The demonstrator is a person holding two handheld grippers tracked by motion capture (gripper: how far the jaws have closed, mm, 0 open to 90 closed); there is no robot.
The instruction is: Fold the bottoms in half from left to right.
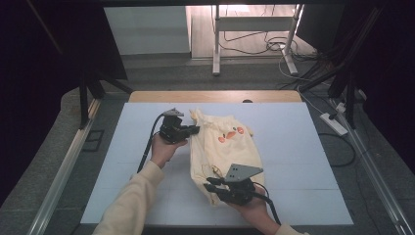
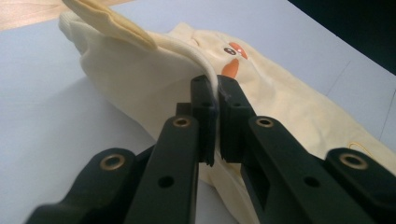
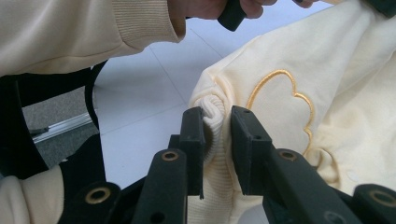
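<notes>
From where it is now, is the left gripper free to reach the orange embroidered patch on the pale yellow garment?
Probably not right away. The left gripper is shut on an edge of the pale yellow garment, so it must let go first. The orange embroidered patch lies uncovered just beyond its tips, nothing blocking.

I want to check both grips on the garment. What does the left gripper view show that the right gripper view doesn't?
Left gripper view: left gripper shut on a thin edge of the yellow garment, near orange face marks. Right gripper view: right gripper clamping a ribbed cuff, beside an outlined cloud, with a sleeve. Both: the garment on the white table.
</notes>
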